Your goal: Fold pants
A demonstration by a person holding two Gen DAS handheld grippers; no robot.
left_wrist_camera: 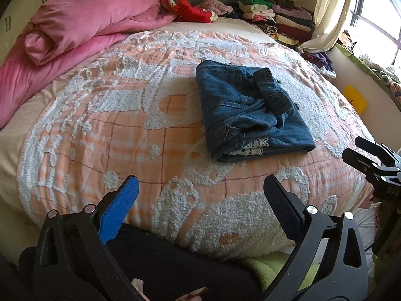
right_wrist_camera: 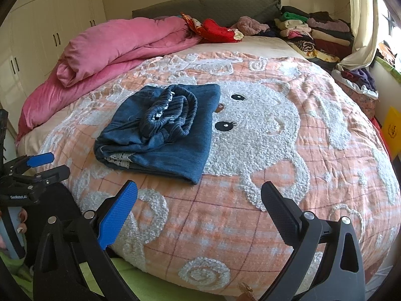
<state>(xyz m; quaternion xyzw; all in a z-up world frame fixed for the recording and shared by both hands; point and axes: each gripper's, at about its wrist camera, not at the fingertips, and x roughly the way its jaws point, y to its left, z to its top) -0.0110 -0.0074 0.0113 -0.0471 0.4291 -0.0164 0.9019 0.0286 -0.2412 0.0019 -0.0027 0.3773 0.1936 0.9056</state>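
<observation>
Both hand-held grippers, left (left_wrist_camera: 200, 195) and right (right_wrist_camera: 199, 198), gape, folded pants (left_wrist_camera: 250, 110) beyond.

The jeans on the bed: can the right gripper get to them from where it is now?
Probably yes. The right gripper is open and empty near the bed's edge, and only bare bedspread lies between it and the folded jeans. The left gripper is off to the side, not in the way.
</observation>
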